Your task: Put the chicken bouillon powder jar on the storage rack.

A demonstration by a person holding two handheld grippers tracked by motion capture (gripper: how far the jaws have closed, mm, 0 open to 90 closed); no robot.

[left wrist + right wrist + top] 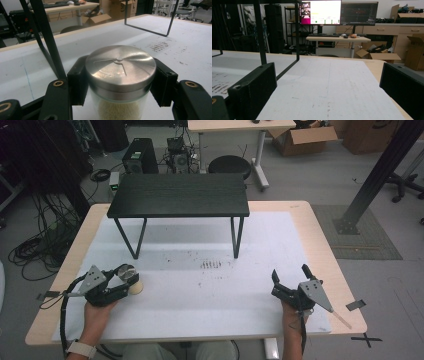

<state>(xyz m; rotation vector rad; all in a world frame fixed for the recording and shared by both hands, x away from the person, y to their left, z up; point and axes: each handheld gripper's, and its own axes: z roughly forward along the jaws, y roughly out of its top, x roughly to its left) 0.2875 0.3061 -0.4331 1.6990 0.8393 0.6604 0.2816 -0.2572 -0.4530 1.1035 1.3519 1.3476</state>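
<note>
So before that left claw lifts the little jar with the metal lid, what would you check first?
1. Left gripper closed on the jar, pads at both sides below the lid: ok.
2. Jar upright: ok.
3. Lid seated flat; whether it is tight: cannot tell.
4. Grip firm enough to carry the glass: cannot tell.
5. Right gripper open, holding nothing, far off across the white mat: ok.
6. Black stand well behind the jar, open space above it: ok.
</note>
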